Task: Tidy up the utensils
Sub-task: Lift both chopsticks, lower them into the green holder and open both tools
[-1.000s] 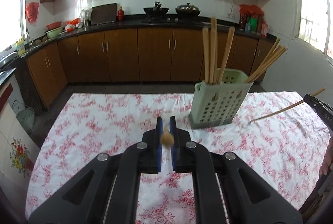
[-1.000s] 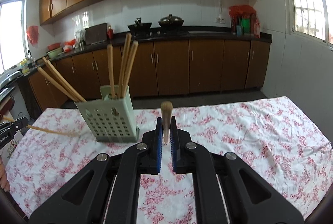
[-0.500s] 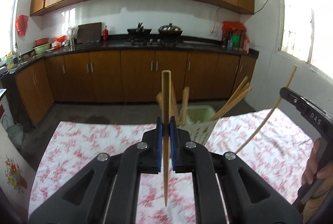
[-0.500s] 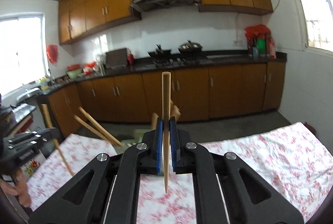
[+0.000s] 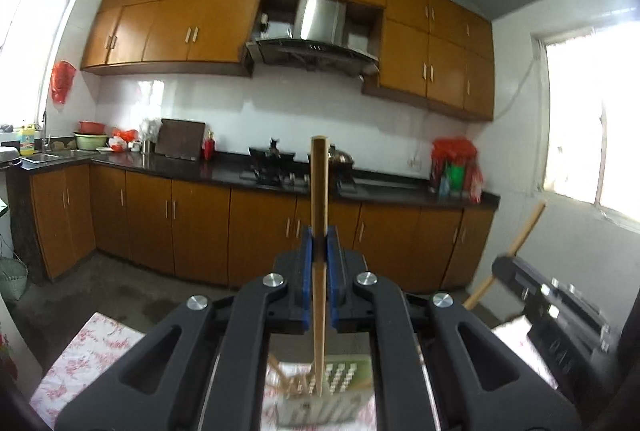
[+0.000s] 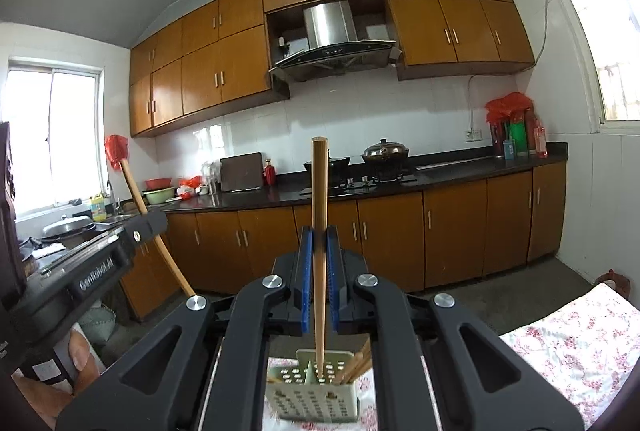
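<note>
Wooden chopsticks already stand in the pale green perforated plastic holder (image 6: 316,397) on the floral tablecloth (image 6: 576,335), while the left gripper (image 5: 319,271) and right gripper (image 6: 318,271) each clamp one upright bamboo chopstick (image 5: 320,215) (image 6: 319,215) above it, not yet dropped in.

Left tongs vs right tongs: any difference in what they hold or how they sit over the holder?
Left tongs and right tongs barely differ. In its own view, the left chopstick has its tip over a blurred green holder; the right chopstick points into the sharply seen holder. Shared: both shut on one upright wooden chopstick, tip down.
</note>
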Available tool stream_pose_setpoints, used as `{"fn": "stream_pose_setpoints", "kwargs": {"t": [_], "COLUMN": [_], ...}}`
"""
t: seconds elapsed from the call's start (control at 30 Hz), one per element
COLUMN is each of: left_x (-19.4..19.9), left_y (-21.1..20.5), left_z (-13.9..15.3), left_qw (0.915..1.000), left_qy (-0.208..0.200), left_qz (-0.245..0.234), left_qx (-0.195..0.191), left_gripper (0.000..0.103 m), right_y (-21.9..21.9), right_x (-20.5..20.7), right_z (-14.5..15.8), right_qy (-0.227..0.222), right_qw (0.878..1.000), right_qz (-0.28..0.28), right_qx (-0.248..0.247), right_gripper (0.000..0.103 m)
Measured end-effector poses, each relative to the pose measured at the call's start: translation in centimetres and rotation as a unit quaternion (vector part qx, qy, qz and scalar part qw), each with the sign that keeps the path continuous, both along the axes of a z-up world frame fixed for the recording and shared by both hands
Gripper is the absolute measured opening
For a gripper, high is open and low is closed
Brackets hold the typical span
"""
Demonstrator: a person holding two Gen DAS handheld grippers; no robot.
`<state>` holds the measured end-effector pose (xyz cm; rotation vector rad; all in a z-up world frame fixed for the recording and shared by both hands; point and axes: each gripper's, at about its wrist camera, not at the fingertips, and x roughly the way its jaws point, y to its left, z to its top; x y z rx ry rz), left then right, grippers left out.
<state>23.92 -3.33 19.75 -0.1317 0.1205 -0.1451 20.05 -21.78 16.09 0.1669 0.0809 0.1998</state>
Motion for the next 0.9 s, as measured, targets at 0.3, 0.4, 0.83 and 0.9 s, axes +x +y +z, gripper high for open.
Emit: {"fn": "stream_pose_setpoints", "kwargs": {"t": [0.3, 0.4, 0.83, 0.9], "left_x": [4.4, 5.1, -0.8, -2.9], "left_y": [-1.2, -0.9, 3.2, 4.0], "left_z": [-3.6, -5.1, -3.9, -4.3], "left_qw": [0.9999, 0.9996, 0.9995, 0.9988], "left_qy": [0.007, 0.029, 0.012, 0.013], "left_qz": [0.007, 0.002, 0.027, 0.039], "left_qx": [-0.006, -0.004, 0.010, 0.025], "left_gripper": [0.008, 0.010, 0.060, 0.075], "right_y": [-0.2, -0.2, -1.7, -1.8], "right_x": [3.6, 3.8, -2.3, -4.1], "right_z": [-3.3, -4.3, -2.6, -3.1], "right_qy": [0.038, 0.056, 0.033, 0.032], "right_qw": [0.999, 0.998, 0.999, 0.999], "right_qz": [-0.009, -0.001, -0.022, -0.029], "right_qx": [0.006, 0.007, -0.003, -0.012], "right_gripper": [0.008, 0.008, 0.064, 0.076]}}
